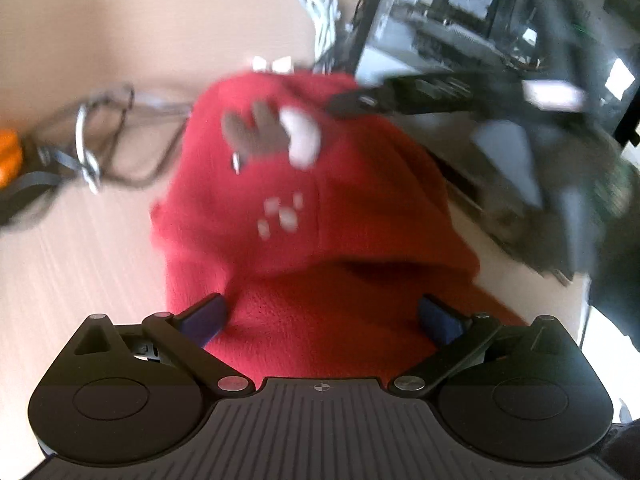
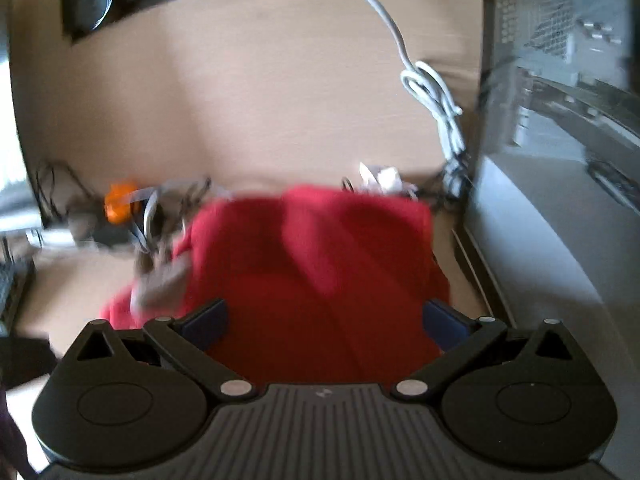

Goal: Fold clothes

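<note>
Red garment [image 1: 320, 216] apparently lies lengthwise, blurred.

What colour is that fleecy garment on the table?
The garment is red, with small whitish marks; the left wrist view shows it best.

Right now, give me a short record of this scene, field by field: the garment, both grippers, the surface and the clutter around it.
garment: red fleece garment, bunched on the table, pale print on top
left gripper: open, fleece between the fingers
right gripper: open, over the fleece
surface: light wooden table
clutter: white cable, orange object, computer case
image quality: motion-blurred
</note>
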A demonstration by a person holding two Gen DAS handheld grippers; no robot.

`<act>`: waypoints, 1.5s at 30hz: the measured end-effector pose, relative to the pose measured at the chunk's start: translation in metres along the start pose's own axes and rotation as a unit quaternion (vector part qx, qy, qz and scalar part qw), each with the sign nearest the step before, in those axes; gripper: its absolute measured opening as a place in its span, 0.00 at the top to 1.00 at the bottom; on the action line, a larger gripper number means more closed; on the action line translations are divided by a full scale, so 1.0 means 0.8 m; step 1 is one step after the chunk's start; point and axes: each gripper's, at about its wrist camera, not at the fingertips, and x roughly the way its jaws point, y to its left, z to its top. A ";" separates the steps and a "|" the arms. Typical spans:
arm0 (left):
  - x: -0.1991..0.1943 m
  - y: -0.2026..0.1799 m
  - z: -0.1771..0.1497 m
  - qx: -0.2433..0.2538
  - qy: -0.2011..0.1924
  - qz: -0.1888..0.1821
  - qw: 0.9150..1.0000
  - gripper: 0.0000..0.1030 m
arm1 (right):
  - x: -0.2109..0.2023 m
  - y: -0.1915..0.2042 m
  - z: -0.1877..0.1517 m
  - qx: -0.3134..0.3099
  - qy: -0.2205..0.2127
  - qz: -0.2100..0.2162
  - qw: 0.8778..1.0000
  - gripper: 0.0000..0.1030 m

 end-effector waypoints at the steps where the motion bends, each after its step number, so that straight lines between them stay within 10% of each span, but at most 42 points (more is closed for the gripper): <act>1: 0.003 -0.002 -0.002 -0.001 0.001 -0.003 1.000 0.00 | -0.010 0.000 -0.009 0.004 0.001 -0.009 1.000 0.00; 15: -0.026 -0.005 -0.032 0.011 -0.011 0.002 1.000 0.00 | -0.079 0.031 -0.097 -0.017 0.027 -0.135 0.990 0.00; 22: -0.042 0.007 -0.045 0.036 -0.017 0.047 0.998 0.00 | -0.123 0.065 -0.110 0.016 0.027 -0.098 0.995 0.00; 32: -0.026 0.013 -0.054 0.035 0.013 0.055 0.998 0.00 | -0.047 0.088 -0.098 -0.046 0.035 -0.147 0.988 0.00; 45: -0.001 0.058 0.056 -0.142 -0.041 -0.110 0.983 0.00 | -0.051 0.030 -0.065 0.060 0.002 -0.090 0.994 0.00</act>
